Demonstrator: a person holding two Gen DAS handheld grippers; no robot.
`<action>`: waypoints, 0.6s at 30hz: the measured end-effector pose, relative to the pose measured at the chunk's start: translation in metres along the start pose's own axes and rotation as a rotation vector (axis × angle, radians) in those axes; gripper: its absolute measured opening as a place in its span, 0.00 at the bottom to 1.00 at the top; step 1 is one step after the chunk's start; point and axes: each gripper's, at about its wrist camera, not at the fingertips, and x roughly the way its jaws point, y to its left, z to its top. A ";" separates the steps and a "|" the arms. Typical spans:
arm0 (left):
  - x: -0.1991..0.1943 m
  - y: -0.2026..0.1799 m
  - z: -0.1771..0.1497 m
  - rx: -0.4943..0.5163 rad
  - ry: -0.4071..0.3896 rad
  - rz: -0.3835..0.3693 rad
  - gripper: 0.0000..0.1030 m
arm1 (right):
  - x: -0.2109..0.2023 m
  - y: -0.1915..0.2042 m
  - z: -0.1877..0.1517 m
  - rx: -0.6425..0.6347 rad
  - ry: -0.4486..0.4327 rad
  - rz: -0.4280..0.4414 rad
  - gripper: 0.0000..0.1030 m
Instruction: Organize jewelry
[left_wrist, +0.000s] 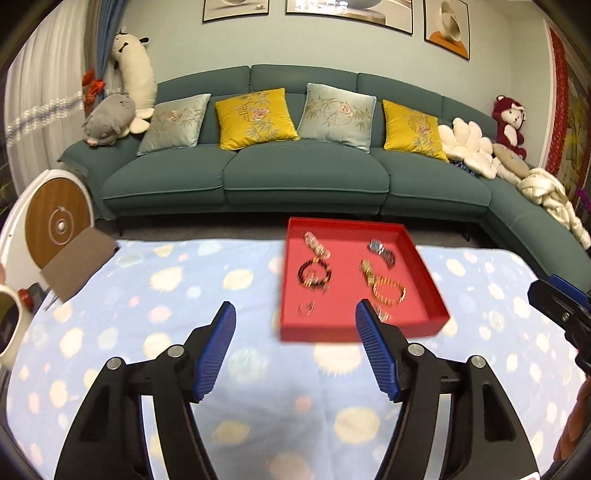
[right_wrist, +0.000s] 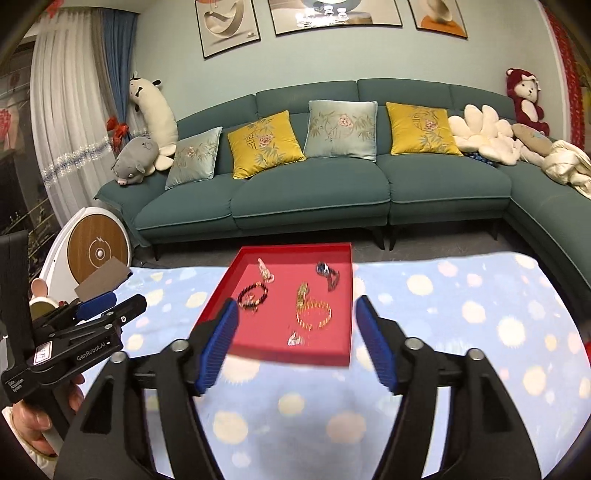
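A red tray (left_wrist: 354, 328) (right_wrist: 218, 302) lies on the spotted blue blanket at the table's far side. In it lie a dark bead bracelet (left_wrist: 314, 275) (right_wrist: 253, 294), a gold bead bracelet (left_wrist: 388, 290) (right_wrist: 314, 314), a gold watch band (left_wrist: 367, 271) (right_wrist: 302, 293), a silver watch (left_wrist: 382, 252) (right_wrist: 328, 273), a pink-white bracelet (left_wrist: 316, 243) (right_wrist: 265, 269) and a small ring-like piece (left_wrist: 306, 308) (right_wrist: 294, 338). My left gripper (left_wrist: 295, 314) is open and empty, just short of the tray's near edge. My right gripper (right_wrist: 295, 306) is open and empty, its fingers framing the tray's near part.
A brown card (left_wrist: 79, 264) (right_wrist: 103, 282) lies at the blanket's far left corner. A white mug (left_wrist: 9, 321) sits at the left edge. A round white-and-wood machine (left_wrist: 55, 221) (right_wrist: 98, 251) stands left of the table. A green sofa (left_wrist: 295, 177) stands behind.
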 end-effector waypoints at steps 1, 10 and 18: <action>-0.004 -0.001 -0.010 0.011 0.003 0.015 0.63 | -0.006 0.001 -0.011 0.002 0.003 -0.009 0.67; 0.006 -0.007 -0.076 0.010 0.118 0.068 0.68 | 0.003 -0.003 -0.080 0.066 0.130 -0.069 0.74; 0.017 -0.019 -0.091 0.044 0.118 0.092 0.69 | 0.009 0.013 -0.096 -0.060 0.101 -0.139 0.86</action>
